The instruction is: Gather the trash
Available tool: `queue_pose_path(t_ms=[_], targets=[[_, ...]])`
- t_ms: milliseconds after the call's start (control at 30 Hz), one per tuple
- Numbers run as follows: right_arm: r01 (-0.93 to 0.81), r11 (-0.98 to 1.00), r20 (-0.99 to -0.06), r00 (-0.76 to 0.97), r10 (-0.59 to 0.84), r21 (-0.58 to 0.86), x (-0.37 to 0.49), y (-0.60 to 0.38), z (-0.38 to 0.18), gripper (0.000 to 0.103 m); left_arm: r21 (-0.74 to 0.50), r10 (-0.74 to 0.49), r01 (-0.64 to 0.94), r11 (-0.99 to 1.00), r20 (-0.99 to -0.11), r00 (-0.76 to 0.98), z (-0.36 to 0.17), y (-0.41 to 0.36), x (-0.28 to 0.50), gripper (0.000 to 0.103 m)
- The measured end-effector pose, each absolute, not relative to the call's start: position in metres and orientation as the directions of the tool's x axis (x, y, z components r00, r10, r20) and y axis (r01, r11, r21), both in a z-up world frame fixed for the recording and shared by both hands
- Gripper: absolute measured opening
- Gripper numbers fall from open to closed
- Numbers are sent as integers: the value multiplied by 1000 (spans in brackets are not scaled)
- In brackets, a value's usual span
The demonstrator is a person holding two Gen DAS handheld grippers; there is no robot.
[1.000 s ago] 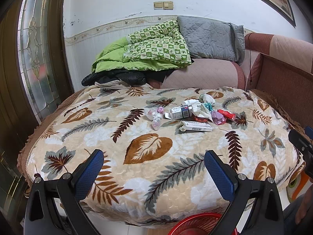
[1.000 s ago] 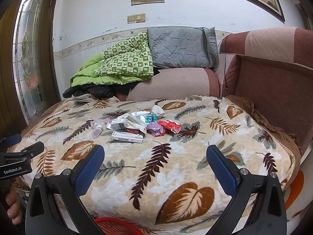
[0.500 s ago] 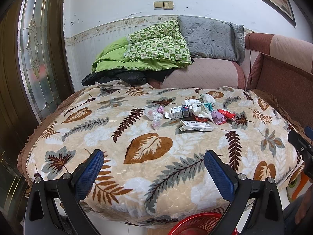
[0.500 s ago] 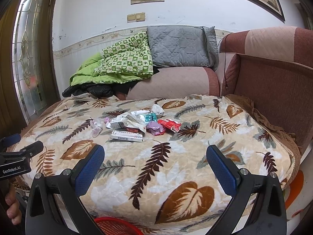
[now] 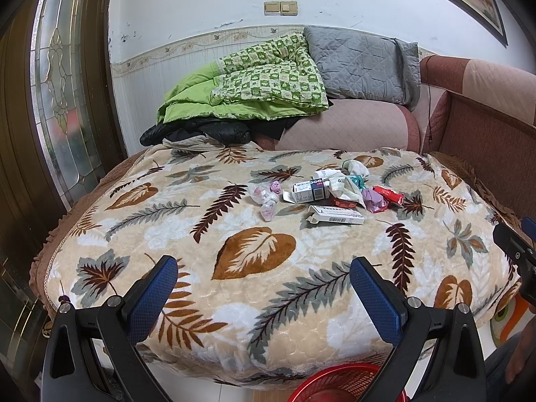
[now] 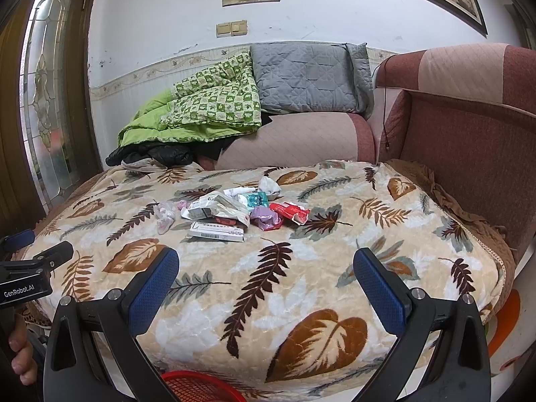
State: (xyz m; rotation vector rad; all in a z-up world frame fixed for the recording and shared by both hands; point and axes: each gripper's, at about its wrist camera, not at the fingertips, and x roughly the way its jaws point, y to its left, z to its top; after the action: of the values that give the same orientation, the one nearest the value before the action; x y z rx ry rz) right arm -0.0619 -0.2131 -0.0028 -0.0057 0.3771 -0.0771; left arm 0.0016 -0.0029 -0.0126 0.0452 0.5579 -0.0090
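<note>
Trash (image 5: 330, 194) is seen heaped on a leaf-patterned blanket (image 5: 254, 254), at about 1 o'clock from the left gripper (image 5: 263, 288) and at 11 o'clock from the right gripper (image 6: 266, 279). Nothing is found to have shifted since the frames of a second ago: both grippers are held in the same place at the near edge of the blanket, well apart from the heap, and the heap is unchanged. Both pairs of blue-padded jaws are spread wide, and nothing is held in either.

In the heap, a long white box (image 6: 217, 231) is laid nearest the grippers, with a red wrapper (image 6: 289, 211), a purple wrapper (image 6: 264, 218), a teal packet (image 6: 255, 199) and a crumpled white tissue (image 6: 269, 186) around and behind it. A clear plastic wrapper (image 5: 266, 197) is set just beside the heap, at its 9 o'clock.

A red basket (image 5: 338, 383) is glimpsed on the floor at 6 o'clock, below the blanket's edge and partly hidden by the gripper frames. At 12 o'clock, a green quilt (image 6: 207, 107) and a grey cushion (image 6: 305, 77) are piled against the wall, over a black jacket (image 5: 197, 132). A sofa arm (image 6: 469, 134) is seen at 3 o'clock, and a glass door panel (image 5: 63, 100) at 9 o'clock. The path from either gripper to the heap is crossed by open blanket only.
</note>
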Motion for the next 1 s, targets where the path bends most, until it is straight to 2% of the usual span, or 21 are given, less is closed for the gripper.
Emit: queue_pose_path(t_ms=[667,1000], targets=[[76,997,-369,926,-78,-19,-61,-214,-2,103,42,4,22,999,-530,848,-13,-4,2,103],[87,996,-349,934,-73,26,-71,-221,-7,103,26,-6,23,999,-535,845,-18,-5,-1,103]])
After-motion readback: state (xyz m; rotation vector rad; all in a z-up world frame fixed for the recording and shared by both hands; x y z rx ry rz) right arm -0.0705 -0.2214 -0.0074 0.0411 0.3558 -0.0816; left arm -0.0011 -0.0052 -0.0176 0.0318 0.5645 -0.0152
